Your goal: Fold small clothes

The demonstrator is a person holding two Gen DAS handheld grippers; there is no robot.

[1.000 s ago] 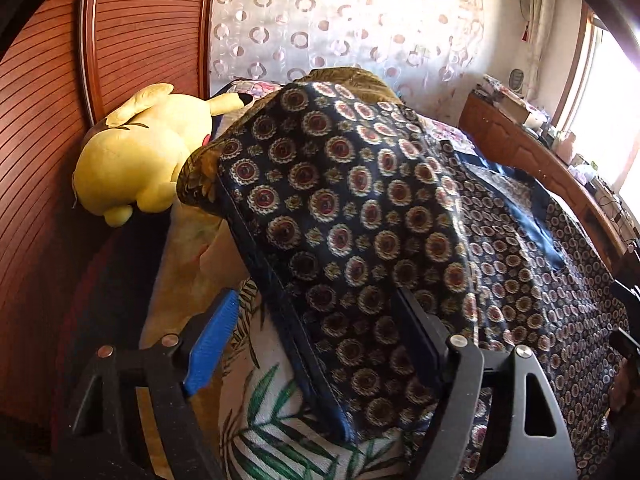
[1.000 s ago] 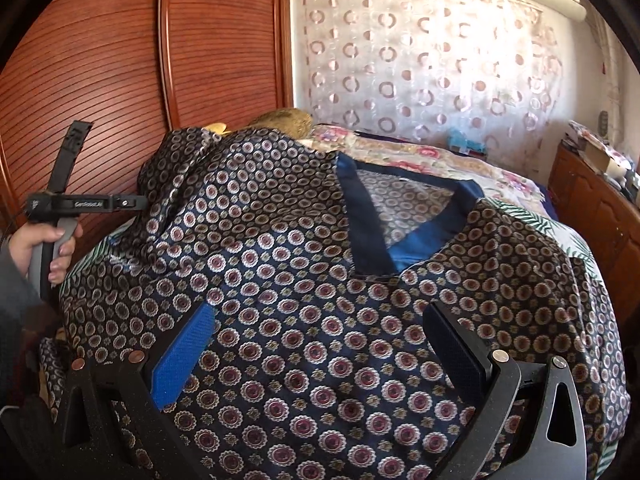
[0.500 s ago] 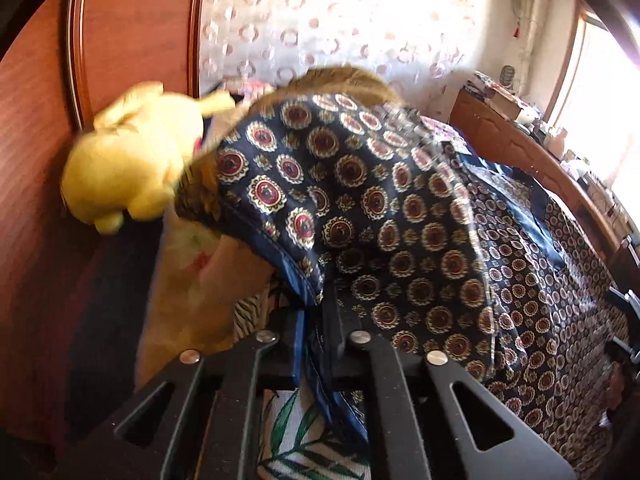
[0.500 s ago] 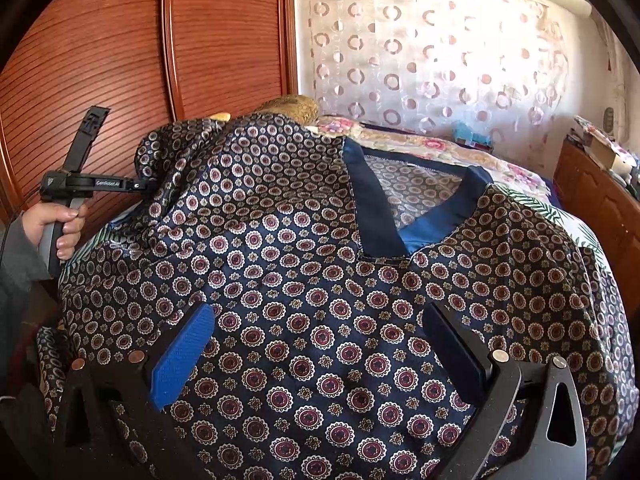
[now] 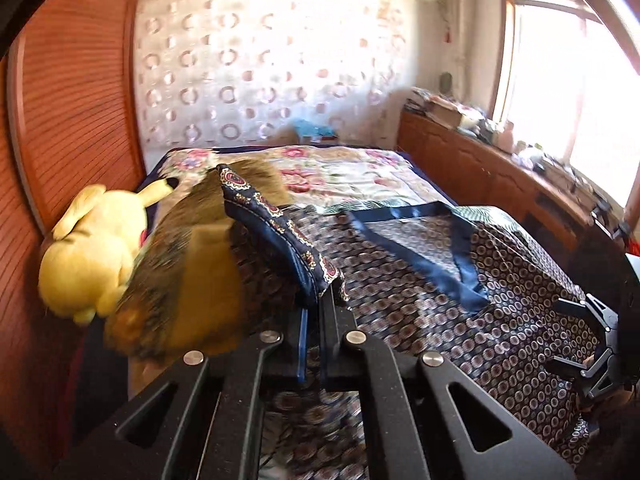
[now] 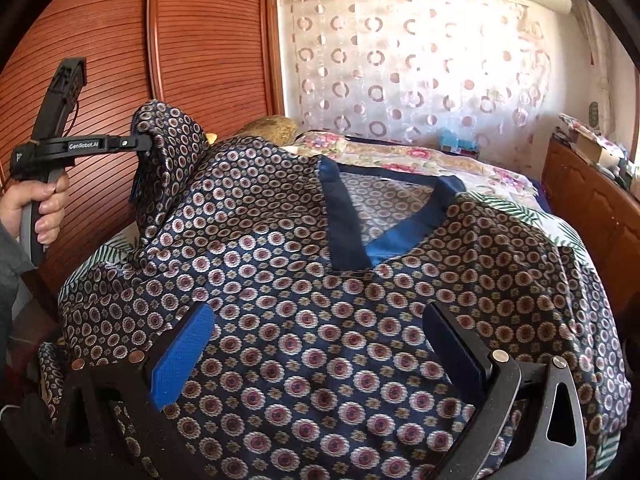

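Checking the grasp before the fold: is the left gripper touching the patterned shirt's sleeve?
Touching. In the left wrist view the left gripper is shut on the sleeve hem; the right wrist view shows that sleeve lifted off the bed.

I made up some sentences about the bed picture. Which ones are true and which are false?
1. The left gripper is pinching the patterned shirt. True.
2. The right gripper is squeezed shut. False: its jaws stand wide apart above the shirt, holding nothing.
3. A yellow plush toy lies by the wooden wardrobe. True.
4. The shirt's collar trim is red. False: it is blue.
5. The shirt is already folded into a small square. False: it is spread across the bed, one corner lifted.
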